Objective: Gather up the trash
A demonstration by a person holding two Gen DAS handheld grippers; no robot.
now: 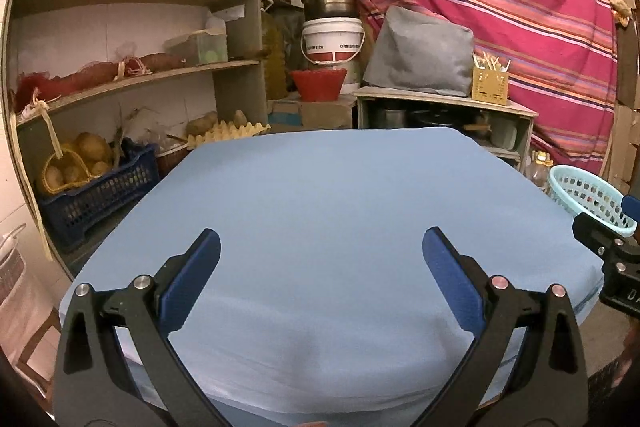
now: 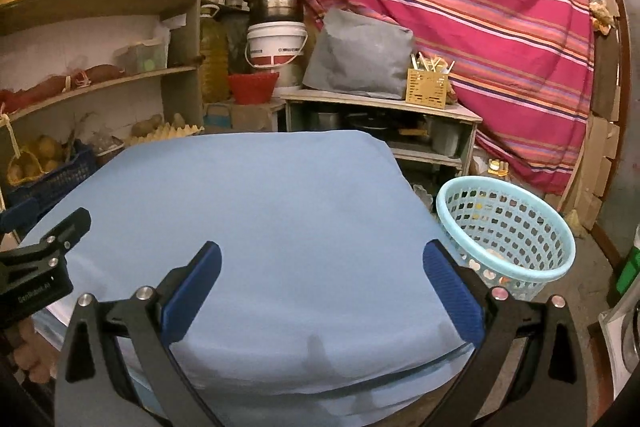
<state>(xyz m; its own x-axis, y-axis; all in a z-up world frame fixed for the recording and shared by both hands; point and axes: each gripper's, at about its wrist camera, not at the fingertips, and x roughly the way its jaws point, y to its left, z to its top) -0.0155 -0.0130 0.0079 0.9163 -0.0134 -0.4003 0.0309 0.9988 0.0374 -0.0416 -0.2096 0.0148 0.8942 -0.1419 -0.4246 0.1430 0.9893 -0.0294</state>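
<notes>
**No trash left on the cloth; the basket holds what little can be seen**

The left tool [image 1: 321,255] hangs over the near edge of the surface covered in a smooth pale-blue cloth [image 1: 328,195], its blue-padded fingers spread wide with nothing between them. The right tool [image 2: 322,267] is the same: jaws wide apart, empty, above the same cloth.

No trash lies on the cloth in either view. The only scraps that show are inside the pale turquoise perforated plastic basket [image 2: 560,247], which stands on the floor just beside the surface's right edge: small pale and orange-tinted bits glimpsed through the holes near its bottom. Judging by their look, they are light, thin and crushable, paper or wrapper of some kind, so a gentle pinch across a crumpled fold would likely hold them. That suggests the collecting is done or nearly so.

The basket itself looks light and somewhat flexible; its rolled rim would be the natural place to grip.

Much is unclear. The basket's contents are seen only through the lattice and cannot be identified. In the left wrist view the basket [image 1: 588,191] is cut off at the frame edge, partly behind the other tool. The floor around the surface is mostly hidden, and the near edge of the cloth lies under the tools' arms.
</notes>
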